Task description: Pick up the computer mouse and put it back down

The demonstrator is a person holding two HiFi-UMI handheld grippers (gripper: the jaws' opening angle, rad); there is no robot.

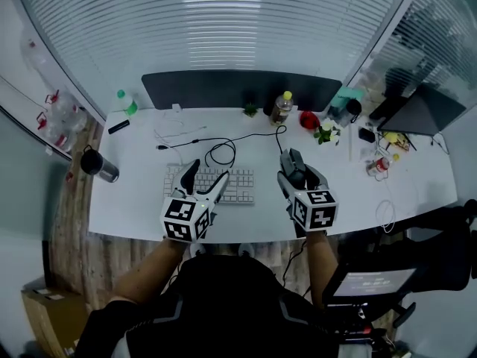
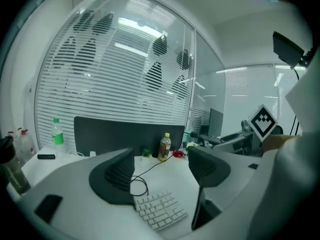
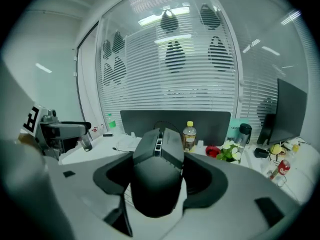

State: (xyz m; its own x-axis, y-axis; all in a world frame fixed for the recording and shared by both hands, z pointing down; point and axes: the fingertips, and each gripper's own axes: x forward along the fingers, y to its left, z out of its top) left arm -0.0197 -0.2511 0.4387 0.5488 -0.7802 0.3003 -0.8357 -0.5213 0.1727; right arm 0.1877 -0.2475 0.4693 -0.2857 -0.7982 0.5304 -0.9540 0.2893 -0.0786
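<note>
A white desk (image 1: 134, 192) is running along a glass wall with slatted blinds, and a dark monitor (image 1: 238, 89) is standing at its far edge. A person is sitting at the near side with a gripper in each hand.

The right gripper (image 1: 295, 171) is clamping the black computer mouse (image 1: 297, 173), one jaw on each flank. In the right gripper view the mouse (image 3: 157, 176) is filling the gap between the pads of that gripper (image 3: 159, 180), its nose pointing towards the monitor, and it is hanging clear above the desk on the right side. A black cable (image 1: 220, 152) is looping across the desk beyond the keyboard.

The left gripper (image 1: 206, 177) is hovering over the white keyboard (image 1: 240, 187), jaws wide apart. In its own view the left gripper (image 2: 162, 171) is gripping nothing, and the keyboard (image 2: 159, 212) is showing below the gap.

A yellow-capped bottle (image 1: 282, 107) is standing far, near the monitor's foot, a green-capped bottle (image 1: 125, 101) is at the far left corner, and a dark tumbler (image 1: 98, 164) is sitting by the left edge.
</note>
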